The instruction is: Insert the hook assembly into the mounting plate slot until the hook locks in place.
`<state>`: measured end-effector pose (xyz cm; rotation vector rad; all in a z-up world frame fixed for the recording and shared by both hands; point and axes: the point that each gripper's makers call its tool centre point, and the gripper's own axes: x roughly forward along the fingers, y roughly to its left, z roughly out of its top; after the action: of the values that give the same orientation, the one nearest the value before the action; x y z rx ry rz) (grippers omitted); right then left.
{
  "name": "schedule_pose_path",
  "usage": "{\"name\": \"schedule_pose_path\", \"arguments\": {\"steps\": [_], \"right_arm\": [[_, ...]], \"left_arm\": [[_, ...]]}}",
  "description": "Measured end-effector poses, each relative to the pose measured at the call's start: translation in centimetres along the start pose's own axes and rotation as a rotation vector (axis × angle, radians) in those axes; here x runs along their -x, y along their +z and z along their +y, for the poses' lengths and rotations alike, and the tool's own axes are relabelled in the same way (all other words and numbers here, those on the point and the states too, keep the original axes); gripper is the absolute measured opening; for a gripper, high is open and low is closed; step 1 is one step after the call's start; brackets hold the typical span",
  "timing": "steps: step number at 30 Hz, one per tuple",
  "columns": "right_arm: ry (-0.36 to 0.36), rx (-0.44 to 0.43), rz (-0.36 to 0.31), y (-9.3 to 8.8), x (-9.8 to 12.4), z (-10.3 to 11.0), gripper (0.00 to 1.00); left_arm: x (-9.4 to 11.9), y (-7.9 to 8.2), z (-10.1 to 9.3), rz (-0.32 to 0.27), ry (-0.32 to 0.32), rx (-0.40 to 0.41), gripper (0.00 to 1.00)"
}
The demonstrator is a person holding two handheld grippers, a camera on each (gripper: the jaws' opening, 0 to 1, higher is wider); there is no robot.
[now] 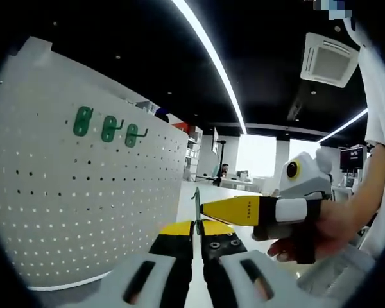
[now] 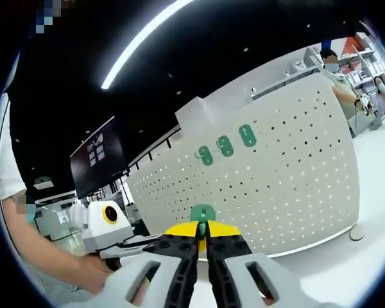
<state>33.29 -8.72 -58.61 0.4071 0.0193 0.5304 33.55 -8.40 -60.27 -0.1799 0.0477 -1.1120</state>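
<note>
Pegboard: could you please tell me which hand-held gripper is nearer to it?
Left, probably. The left hand-held gripper runs alongside the pegboard, close beside it; the right hand-held gripper reaches in from the far side, meeting it at the hook.

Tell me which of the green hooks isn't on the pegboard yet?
The green hook pinched in the right gripper; the other three already hang in a row on the white pegboard.

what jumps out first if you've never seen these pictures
A big white pegboard stands upright, with three green hooks hung in a row near its top. Closer in, the right tongs pinch another green hook, with the left tongs closed on it too.
</note>
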Motion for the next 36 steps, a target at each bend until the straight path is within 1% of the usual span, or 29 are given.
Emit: {"name": "schedule_pose_path", "arguments": {"steps": [6,8,9,11,12,13,15,17,20,23,25,27,30,34,35,36], "right_arm": [[0.006,-0.004,0.006,-0.1,0.0,0.1,0.01],[0.005,-0.005,0.017,-0.3,0.0,0.1,0.00],[0.007,-0.003,0.018,-0.3,0.0,0.1,0.00],[0.008,-0.006,0.020,-0.4,0.0,0.1,0.01],[0.009,-0.008,0.019,-0.4,0.0,0.1,0.01],[0.008,-0.007,0.020,-0.4,0.1,0.1,0.01],[0.005,-0.012,0.022,-0.5,0.1,-0.1,0.01],[0.003,-0.012,0.023,-0.5,0.2,-0.1,0.01],[0.003,-0.013,0.028,-0.7,0.3,-0.1,0.01],[-0.001,-0.022,0.031,-0.8,0.4,-0.4,0.01],[-0.002,-0.025,0.030,-0.9,0.4,-0.5,0.01],[-0.003,-0.027,0.032,-0.9,0.4,-0.5,0.01],[-0.006,-0.031,0.032,-0.9,0.5,-0.7,0.01],[-0.008,-0.030,0.032,-0.8,0.5,-0.6,0.01],[-0.010,-0.022,0.032,-0.7,0.5,-0.7,0.01],[-0.020,0.010,0.035,-0.6,0.5,-0.8,0.01]], "left_arm": [[0.1,-0.2,0.1,0.011,0.001,-0.007,0.05],[0.1,-0.3,0.1,0.017,0.000,-0.003,0.06],[0.2,-0.6,0.3,0.027,0.001,0.005,0.08],[0.3,-1.2,0.7,0.056,0.015,0.013,0.17],[0.3,-1.4,0.8,0.064,0.021,0.027,0.22],[0.4,-1.4,0.9,0.060,0.019,0.026,0.25],[0.6,-1.9,1.1,0.081,0.031,0.039,0.34],[0.7,-1.9,1.2,0.075,0.034,0.026,0.39],[0.7,-2.3,1.4,0.090,0.047,0.019,0.51],[0.7,-2.4,1.3,0.096,0.049,0.000,0.59],[0.7,-2.5,1.4,0.101,0.053,-0.008,0.68],[0.7,-2.6,1.4,0.103,0.057,-0.024,0.74],[0.7,-2.7,1.4,0.106,0.057,-0.021,0.77],[0.8,-2.7,1.4,0.111,0.058,-0.027,0.77],[0.8,-2.7,1.4,0.108,0.060,-0.030,0.76],[0.8,-2.6,1.4,0.106,0.061,-0.029,0.76]]}}
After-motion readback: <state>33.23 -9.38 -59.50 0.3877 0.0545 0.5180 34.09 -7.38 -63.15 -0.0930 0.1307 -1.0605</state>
